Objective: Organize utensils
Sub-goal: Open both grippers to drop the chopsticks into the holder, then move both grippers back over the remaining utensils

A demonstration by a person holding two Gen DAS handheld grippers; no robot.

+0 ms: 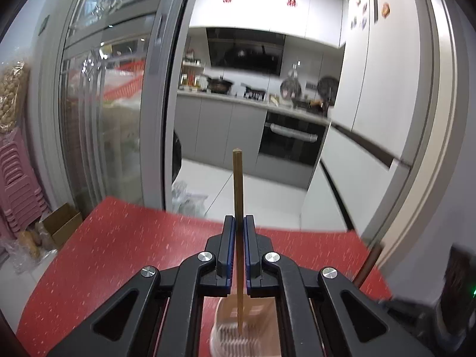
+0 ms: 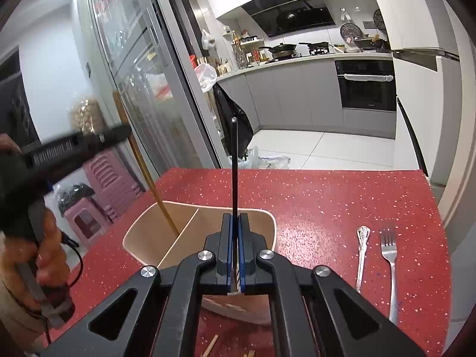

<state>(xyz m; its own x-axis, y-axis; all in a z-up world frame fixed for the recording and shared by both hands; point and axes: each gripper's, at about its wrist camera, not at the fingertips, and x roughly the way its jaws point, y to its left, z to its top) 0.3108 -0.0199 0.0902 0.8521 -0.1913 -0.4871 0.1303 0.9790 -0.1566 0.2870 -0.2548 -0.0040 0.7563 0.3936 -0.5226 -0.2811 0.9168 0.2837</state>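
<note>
My left gripper [image 1: 238, 226] has its fingers pinched tight on a brown wooden chopstick [image 1: 237, 184], which stands upright with its lower end reaching into the beige utensil holder [image 1: 229, 321] below. My right gripper [image 2: 235, 223] clamps a dark chopstick [image 2: 234, 163], also upright, just above the holder's [image 2: 142, 235] right compartment. The holder sits on the red speckled tabletop [image 2: 312, 202]. To the holder's right lie a silver spoon [image 2: 362, 255] and a fork [image 2: 391, 261], side by side, apart.

Home kitchen, built-in oven [image 2: 366, 84], range hood [image 2: 290, 15] (black), wok [image 1: 219, 84] on stove
</note>
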